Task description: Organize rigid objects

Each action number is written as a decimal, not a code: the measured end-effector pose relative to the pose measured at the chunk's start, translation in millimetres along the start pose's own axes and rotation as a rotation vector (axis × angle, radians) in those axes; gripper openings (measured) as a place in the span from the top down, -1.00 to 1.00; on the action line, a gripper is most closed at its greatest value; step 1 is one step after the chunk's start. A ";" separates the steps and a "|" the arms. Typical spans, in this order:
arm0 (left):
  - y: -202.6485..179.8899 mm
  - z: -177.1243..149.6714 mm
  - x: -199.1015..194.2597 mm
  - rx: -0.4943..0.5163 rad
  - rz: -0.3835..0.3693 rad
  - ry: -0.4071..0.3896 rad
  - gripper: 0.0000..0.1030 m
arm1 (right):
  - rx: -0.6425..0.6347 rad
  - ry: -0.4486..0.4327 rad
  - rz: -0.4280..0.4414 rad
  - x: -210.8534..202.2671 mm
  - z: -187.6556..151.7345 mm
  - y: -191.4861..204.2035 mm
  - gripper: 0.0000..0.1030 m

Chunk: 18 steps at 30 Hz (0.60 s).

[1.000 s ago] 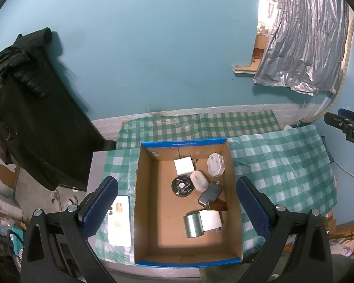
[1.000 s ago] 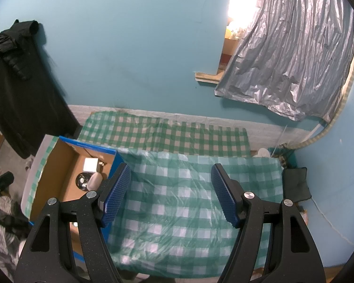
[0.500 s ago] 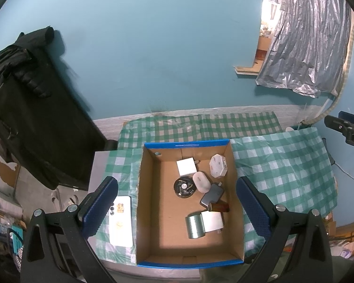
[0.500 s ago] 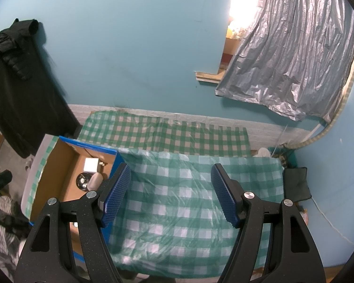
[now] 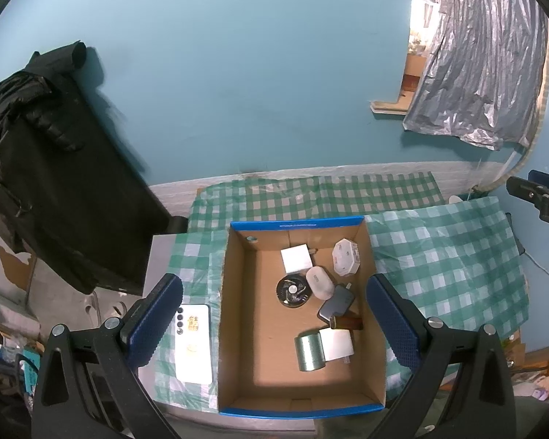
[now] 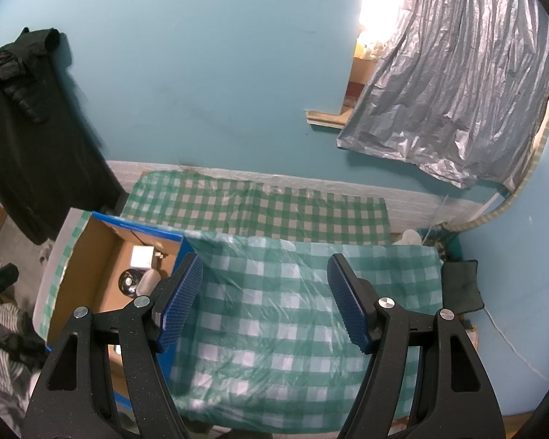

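Observation:
A blue-rimmed cardboard box (image 5: 234,314) sits on the green checked cloth and holds several small items: a white cube (image 5: 295,259), a white hexagonal case (image 5: 344,256), a black round fan (image 5: 292,291), a white oval case (image 5: 319,282), a dark flat device (image 5: 336,304), a brown bottle (image 5: 346,322), a silver tin (image 5: 310,352). A white phone (image 5: 194,344) lies on the cloth left of the box. My left gripper (image 5: 274,323) hangs open high above the box, nothing between its fingers. My right gripper (image 6: 265,301) is open over bare cloth, right of the box (image 6: 91,274).
A black jacket (image 5: 47,168) hangs at the left against the teal wall. Silver foil sheeting (image 6: 454,84) covers a window at the upper right. The checked cloth (image 6: 292,329) spreads wide right of the box. A dark cushion (image 6: 461,285) lies at the cloth's right edge.

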<state>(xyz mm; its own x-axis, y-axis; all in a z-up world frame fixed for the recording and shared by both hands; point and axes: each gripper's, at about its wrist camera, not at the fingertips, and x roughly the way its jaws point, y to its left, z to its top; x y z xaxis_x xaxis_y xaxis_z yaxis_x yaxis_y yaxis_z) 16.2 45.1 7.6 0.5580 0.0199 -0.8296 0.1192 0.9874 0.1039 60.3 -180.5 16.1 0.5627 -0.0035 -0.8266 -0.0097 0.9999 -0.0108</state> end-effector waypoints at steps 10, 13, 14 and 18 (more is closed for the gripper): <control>1.4 0.0 0.5 -0.003 0.004 -0.001 -0.97 | -0.001 0.002 0.005 2.4 0.9 -0.2 -0.37; 1.8 0.1 0.8 -0.004 0.005 -0.001 -0.97 | 0.000 0.003 0.006 2.4 1.2 0.1 -0.37; 1.8 0.1 0.9 -0.003 0.006 -0.002 -0.97 | 0.000 0.004 0.007 2.4 0.8 0.4 -0.37; 2.0 0.5 0.2 0.000 0.003 -0.003 -0.97 | -0.002 0.005 0.006 3.1 1.8 0.5 -0.37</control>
<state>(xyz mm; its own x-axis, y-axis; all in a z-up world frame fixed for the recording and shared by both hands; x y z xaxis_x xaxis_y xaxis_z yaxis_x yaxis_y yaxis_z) 17.0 47.0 7.9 0.5608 0.0224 -0.8276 0.1177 0.9873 0.1066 63.5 -180.0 14.5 0.5586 0.0028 -0.8294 -0.0146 0.9999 -0.0065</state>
